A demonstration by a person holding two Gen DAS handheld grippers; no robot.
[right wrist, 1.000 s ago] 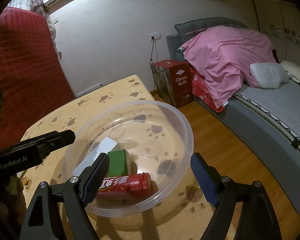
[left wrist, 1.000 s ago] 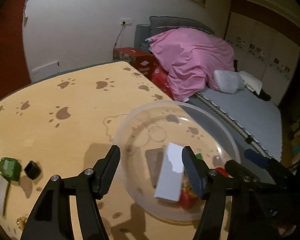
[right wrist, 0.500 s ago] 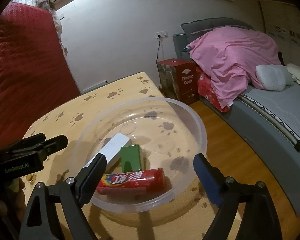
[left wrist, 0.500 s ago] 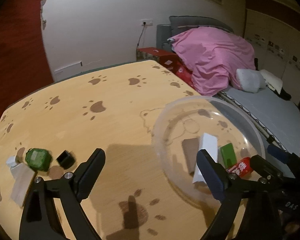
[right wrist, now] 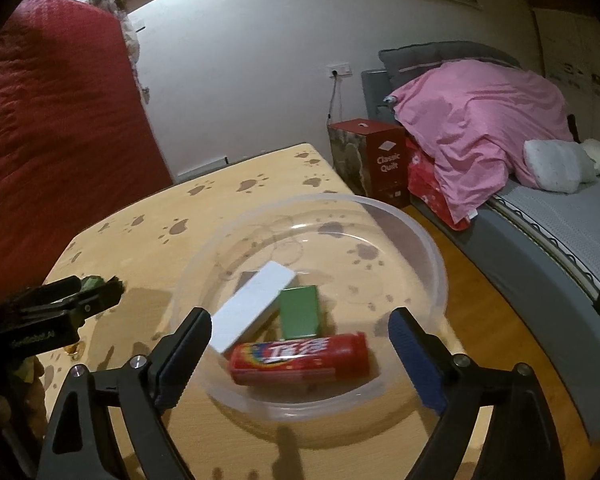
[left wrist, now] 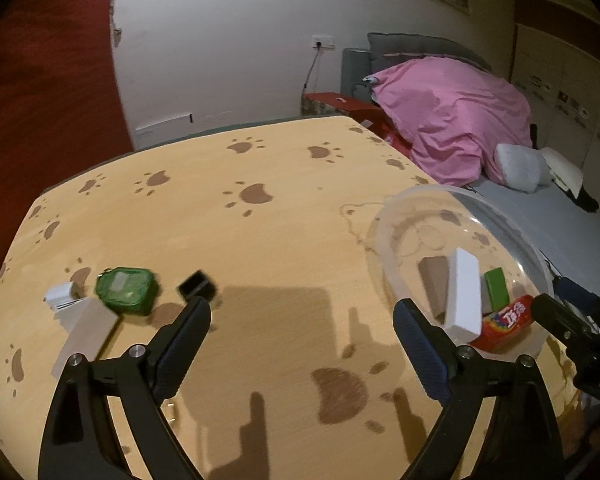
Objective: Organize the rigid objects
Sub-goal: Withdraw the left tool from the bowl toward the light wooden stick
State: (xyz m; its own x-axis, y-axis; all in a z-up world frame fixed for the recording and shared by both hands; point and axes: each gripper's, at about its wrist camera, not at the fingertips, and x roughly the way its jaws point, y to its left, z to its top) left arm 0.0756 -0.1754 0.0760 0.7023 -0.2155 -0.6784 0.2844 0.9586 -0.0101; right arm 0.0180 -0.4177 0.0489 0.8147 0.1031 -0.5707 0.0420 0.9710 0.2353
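Observation:
A clear plastic bowl [right wrist: 428, 248] sits at the table's right edge and holds a white box [right wrist: 252, 308], a green box [right wrist: 300, 312] and a red tube [right wrist: 300, 360]. The bowl [left wrist: 384, 248] also shows in the left wrist view with the white box [left wrist: 464, 292]. On the table's left lie a green pouch [left wrist: 126, 290], a small black cube [left wrist: 196, 286] and a pale flat box [left wrist: 86, 332]. My left gripper [left wrist: 302, 320] is open and empty over bare table between cube and bowl. My right gripper [right wrist: 300, 328] is open above the bowl's near side.
The wooden table [left wrist: 260, 168] has paw prints. A bed with a pink quilt [right wrist: 480, 120] stands to the right, a red "Classic Quilt" box [right wrist: 384, 160] beside it. A red curtain [right wrist: 52, 120] hangs at the left. A small white item [left wrist: 58, 296] lies by the pouch.
My left gripper has pulled back from over the bowl and moved left toward the black cube and green pouch. The right gripper has drawn back slightly; the bowl's contents stay put.

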